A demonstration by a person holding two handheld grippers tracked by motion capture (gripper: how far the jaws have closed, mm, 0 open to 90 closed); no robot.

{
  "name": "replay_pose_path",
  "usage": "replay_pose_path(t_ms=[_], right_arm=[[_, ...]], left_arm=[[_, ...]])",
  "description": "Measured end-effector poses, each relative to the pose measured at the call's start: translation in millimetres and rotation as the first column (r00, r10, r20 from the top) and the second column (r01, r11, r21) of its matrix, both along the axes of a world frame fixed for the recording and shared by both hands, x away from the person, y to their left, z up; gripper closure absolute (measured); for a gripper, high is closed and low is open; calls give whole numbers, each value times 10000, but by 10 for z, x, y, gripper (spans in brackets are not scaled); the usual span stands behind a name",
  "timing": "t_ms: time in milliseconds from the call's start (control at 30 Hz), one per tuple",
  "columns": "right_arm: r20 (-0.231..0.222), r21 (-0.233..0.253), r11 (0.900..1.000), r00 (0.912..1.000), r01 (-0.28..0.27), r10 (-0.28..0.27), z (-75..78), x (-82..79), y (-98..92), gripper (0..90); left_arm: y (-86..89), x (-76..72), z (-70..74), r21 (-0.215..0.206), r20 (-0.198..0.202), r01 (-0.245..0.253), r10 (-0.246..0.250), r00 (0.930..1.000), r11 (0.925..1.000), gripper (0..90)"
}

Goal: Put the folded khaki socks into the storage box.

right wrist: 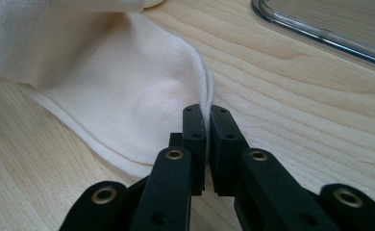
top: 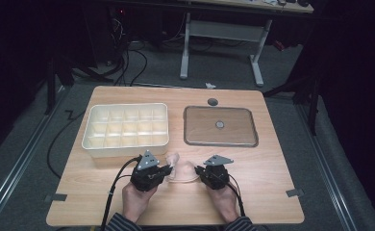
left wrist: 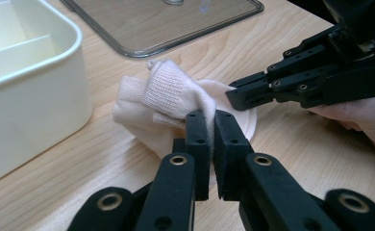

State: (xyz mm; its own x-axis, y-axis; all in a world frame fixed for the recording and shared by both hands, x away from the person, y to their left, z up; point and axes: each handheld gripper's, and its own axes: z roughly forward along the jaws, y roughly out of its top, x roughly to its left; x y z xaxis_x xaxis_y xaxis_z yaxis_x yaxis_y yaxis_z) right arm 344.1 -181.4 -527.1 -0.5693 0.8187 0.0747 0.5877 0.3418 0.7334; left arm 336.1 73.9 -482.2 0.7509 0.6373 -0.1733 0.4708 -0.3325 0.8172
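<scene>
My left gripper (left wrist: pixel 209 120): black two-jaw tool in my left hand, jaws pinched on the near edge of a small cream-coloured knitted cloth garment (left wrist: pixel 176 103), with fabric caught in the thin slit between them.
My right gripper (right wrist: pixel 206 115): the matching black tool, jaws pressed together on the garment's thin hemmed edge, which runs up between the tips.
Garment: lies on the light wooden table (top: pixel 267 168) near its front edge, between my two grippers; it is bunched, with a ribbed knit part folded on top. It may be a sock or a glove, but I cannot tell from these views.
White plastic divided box (top: pixel 126 126): behind my left gripper, just beyond the garment, its compartments look empty.
Clear flat rectangular lid with a dark rim (top: pixel 220 126): lies flat to the right of the box, behind my right gripper.
My hands: both low at the table's front edge, striped sleeves (top: pixel 120 224) at the wrists.
</scene>
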Motion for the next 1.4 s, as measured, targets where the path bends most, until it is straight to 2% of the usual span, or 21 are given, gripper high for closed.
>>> replay_pose_path(t_ms=[433,933,1067,1400], right_arm=[[-29,229,9997,10000,-30,31,-28,25,5,861],[5,231,9997,10000,-45,45,-42,29,12,859],[21,230,9997,10000,-76,75,-45,31,11,859],[76,173,9998,9999,-96,95,-47,27,17,855]], left_arm=[[-107,87,-23,-178,-368,282,-288,9989,9994,862],[-240,87,-72,43,-322,593,-591,9977,9982,861],[-305,82,-119,416,-315,764,-751,9967,9962,860],[-415,93,-217,983,-361,914,-882,9954,9910,859]])
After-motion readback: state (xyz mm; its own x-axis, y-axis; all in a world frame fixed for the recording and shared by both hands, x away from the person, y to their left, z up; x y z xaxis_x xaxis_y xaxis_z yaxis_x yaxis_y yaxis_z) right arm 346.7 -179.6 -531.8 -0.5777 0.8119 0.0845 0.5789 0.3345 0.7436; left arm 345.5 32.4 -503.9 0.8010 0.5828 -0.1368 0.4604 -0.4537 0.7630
